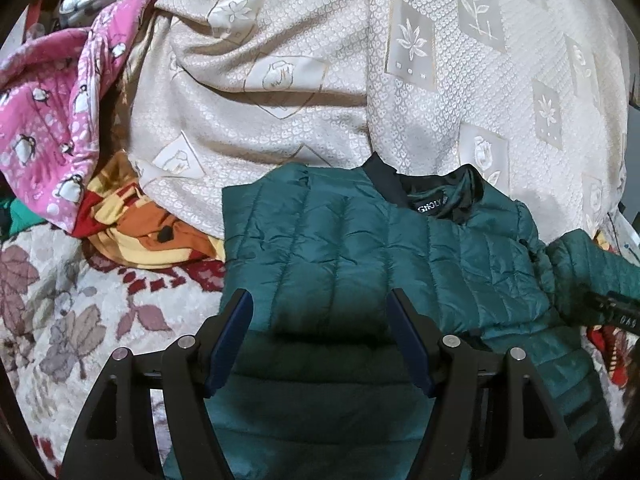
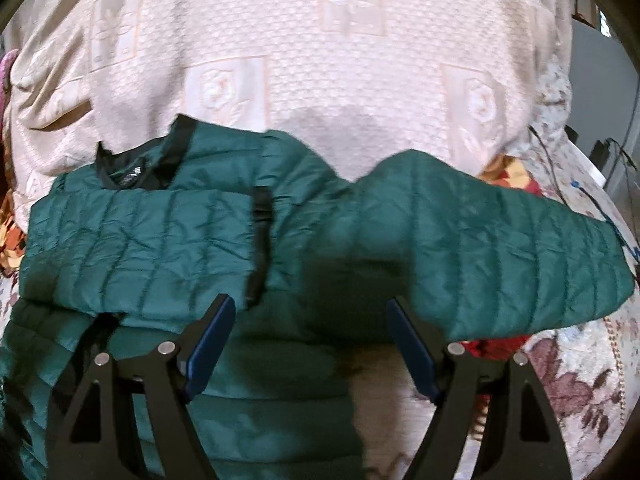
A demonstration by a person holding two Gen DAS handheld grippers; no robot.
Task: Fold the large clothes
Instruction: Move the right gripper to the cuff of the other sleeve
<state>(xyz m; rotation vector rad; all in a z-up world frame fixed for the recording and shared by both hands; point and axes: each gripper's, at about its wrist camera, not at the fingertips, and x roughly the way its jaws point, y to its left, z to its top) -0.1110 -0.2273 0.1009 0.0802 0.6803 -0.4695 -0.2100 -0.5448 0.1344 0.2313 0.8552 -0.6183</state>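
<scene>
Two tools hang over one garment, and neither has anything in its grasp. Nearest the left camera, the left tool [image 1: 320, 300] stands with its blue-padded jaws spread wide above the dark green quilted puffer jacket [image 1: 360, 248], the fabric below them and not pinched. The right tool [image 2: 310, 306] is likewise spread open, its jaws poised over the shadowed stretch where the jacket's body meets its sleeve, with nothing between the pads.

The jacket lies flat on the bed, on a floral bedspread with brown and red leaves [image 1: 48, 312], its black collar [image 1: 432, 192] pointing away from both tools. On the left side the edge looks already turned in, giving a straight border.

Farther out, the outstretched green quilted sleeve [image 2: 500, 248] runs from the shoulder away to the right of the right tool's view, its long axis crosswise to the jacket's body, its end near the bed's edge. That is the relation the next move likely hangs on: the sleeve lies to the right of the right tool, well apart from the left one, so the right hand is the nearer to bring it across the body.

Beyond the collar rises a rumpled cream patterned blanket [image 1: 460, 80], and at far left a pink penguin-print quilt [image 1: 52, 128].
</scene>
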